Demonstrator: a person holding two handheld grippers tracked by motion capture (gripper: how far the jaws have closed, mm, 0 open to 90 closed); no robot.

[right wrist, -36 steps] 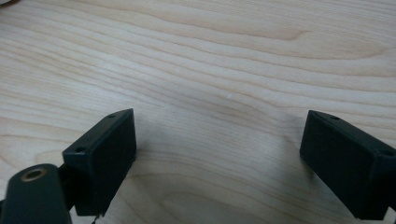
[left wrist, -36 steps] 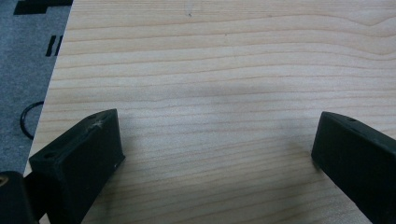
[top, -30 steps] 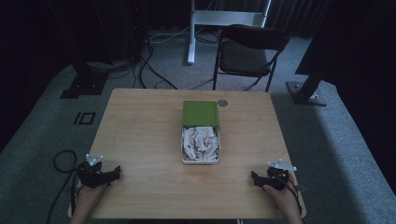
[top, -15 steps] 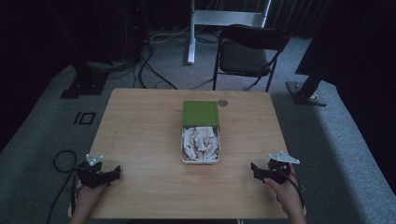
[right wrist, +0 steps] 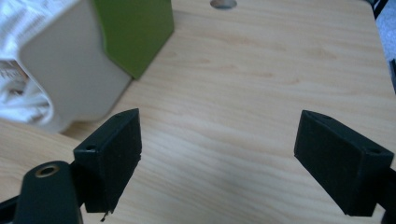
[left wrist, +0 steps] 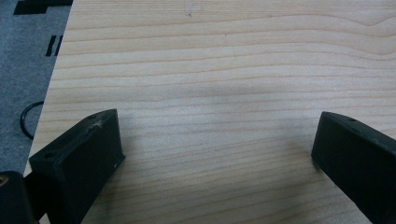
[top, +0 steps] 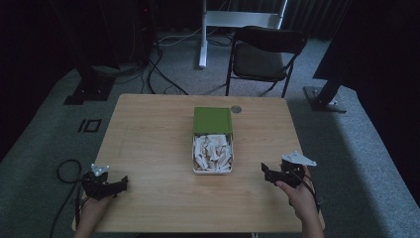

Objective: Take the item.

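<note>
The right gripper [top: 268, 173] has slid a little closer to the box [top: 212, 147] than it was a moment ago. The box sits in the middle of the wooden table [top: 153, 134], with white crumpled bits [top: 212, 152] inside and a green lid [top: 212, 120] at its far end. The right gripper is near the box's right side, jaws wide apart. The left gripper [top: 119, 183] rests well away from the box's left side, jaws wide apart too. A black chair [top: 265, 54] stands beyond the box.

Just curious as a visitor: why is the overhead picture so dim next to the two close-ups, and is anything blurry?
High view: dim, room nearly black, table lit. Left gripper view: bright, crisp wood grain. Right gripper view: bright, box soft-focused.
</note>
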